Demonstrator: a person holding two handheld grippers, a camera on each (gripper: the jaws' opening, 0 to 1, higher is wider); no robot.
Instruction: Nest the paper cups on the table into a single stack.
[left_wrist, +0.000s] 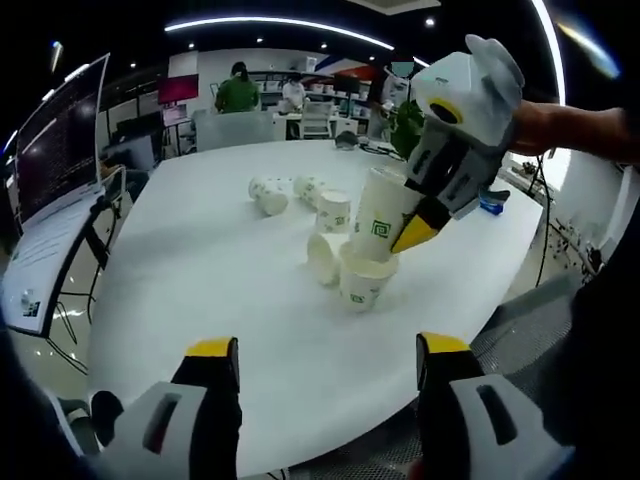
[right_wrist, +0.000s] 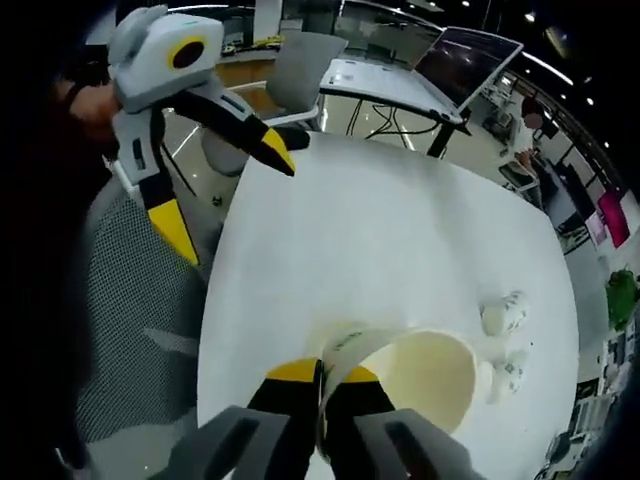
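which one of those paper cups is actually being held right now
The cup pinched at its rim by the right tool, held above the upright cup at the near end of the group. The others rest on the table.

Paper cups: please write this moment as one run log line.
right gripper: shut on held cup | held cup: above upright cup | left gripper: open, empty | loose cups: lying on table

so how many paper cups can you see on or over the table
6: one held cup in the right hand-held gripper, over an upright cup; one on its side beside that; one upright behind; two lying farther back. Nested ones may be hidden.
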